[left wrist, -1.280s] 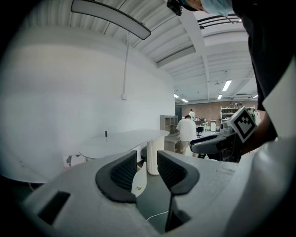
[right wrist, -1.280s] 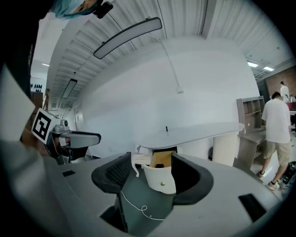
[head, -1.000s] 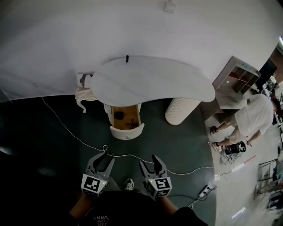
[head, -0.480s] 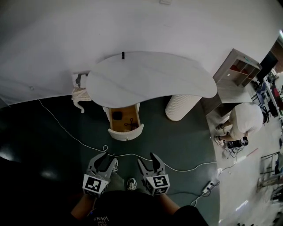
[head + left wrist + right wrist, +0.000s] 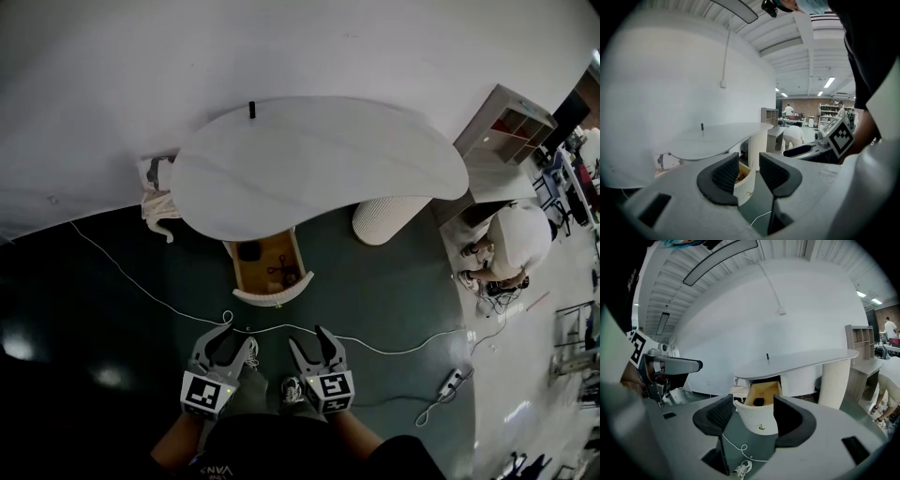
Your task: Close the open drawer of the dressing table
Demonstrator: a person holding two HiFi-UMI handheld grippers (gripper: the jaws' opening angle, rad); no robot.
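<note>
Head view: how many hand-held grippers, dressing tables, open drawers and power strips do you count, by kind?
Hand-held grippers: 2, the left hand-held gripper and the right hand-held gripper
Dressing tables: 1, the dressing table
Open drawers: 1, the drawer
Power strips: 1, the power strip
Total: 5

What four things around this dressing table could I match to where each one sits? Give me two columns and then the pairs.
Things:
1. drawer
2. white cable
3. ribbed pedestal
4. small black object

Places:
A. standing at the far edge of the tabletop
B. lying on the floor in front of the drawer
C. pulled open below the tabletop
D. under the tabletop's right end

Pairs: 1-C, 2-B, 3-D, 4-A
</note>
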